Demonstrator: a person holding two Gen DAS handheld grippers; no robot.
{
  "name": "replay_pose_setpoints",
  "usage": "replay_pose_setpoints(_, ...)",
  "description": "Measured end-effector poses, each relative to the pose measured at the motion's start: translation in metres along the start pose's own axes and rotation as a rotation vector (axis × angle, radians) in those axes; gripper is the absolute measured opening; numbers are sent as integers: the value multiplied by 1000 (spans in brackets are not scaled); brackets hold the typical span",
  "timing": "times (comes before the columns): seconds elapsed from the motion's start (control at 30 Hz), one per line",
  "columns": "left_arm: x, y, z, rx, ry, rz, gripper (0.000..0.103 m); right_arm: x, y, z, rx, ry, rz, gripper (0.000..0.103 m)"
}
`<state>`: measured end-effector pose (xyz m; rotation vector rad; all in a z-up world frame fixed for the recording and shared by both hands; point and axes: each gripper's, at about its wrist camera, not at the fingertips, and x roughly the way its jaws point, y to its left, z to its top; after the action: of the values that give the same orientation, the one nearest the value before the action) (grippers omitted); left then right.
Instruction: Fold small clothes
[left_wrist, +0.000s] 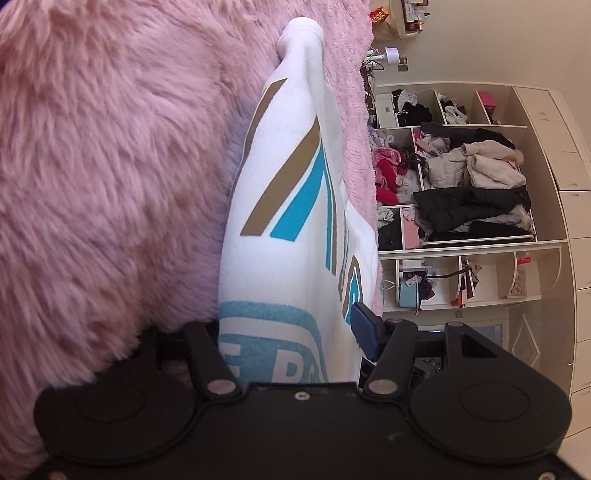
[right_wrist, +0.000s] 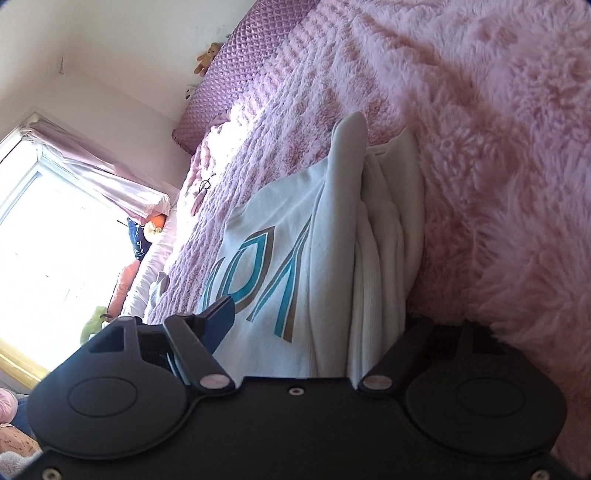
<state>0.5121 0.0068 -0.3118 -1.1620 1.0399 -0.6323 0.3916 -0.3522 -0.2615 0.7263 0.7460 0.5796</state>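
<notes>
A white top (left_wrist: 295, 155) with teal and tan lettering lies folded on the fluffy pink bedspread (left_wrist: 110, 147). In the left wrist view the top runs up the frame between the fingers of my left gripper (left_wrist: 288, 326). The jaws stand wide; the blue right pad (left_wrist: 365, 326) sits beside the cloth's edge, and the left finger is hidden by fur and cloth. In the right wrist view the same top (right_wrist: 280, 266), with its bunched layers (right_wrist: 384, 236), lies between the wide jaws of my right gripper (right_wrist: 317, 321). Its blue left pad (right_wrist: 219, 319) stands off the cloth; the right finger is hidden.
An open wardrobe (left_wrist: 461, 184) stuffed with clothes stands beyond the bed's edge. A quilted purple headboard (right_wrist: 243, 70), a bright window (right_wrist: 55, 229) with a pink curtain and soft toys (right_wrist: 147, 236) line the far side of the bed (right_wrist: 480, 110).
</notes>
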Motion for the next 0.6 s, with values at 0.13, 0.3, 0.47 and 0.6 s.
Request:
replay_pose_setpoints(0.13,-2,-2,-1,1,3,18,59,1,2,4,-5,10,-48,70)
replay_pose_setpoints(0.3,8,-23,-6,68,-11,107,53,2,8,4,-35,17,-131,56)
replay_pose_setpoints(0.47,10,-31,-10,125,-20,184,37,2,18,3,-67,9,-190,45)
replay_pose_setpoints(0.6,12,-39,-14,152,-37,222,35,4,25,4,-58,-1,-220,37)
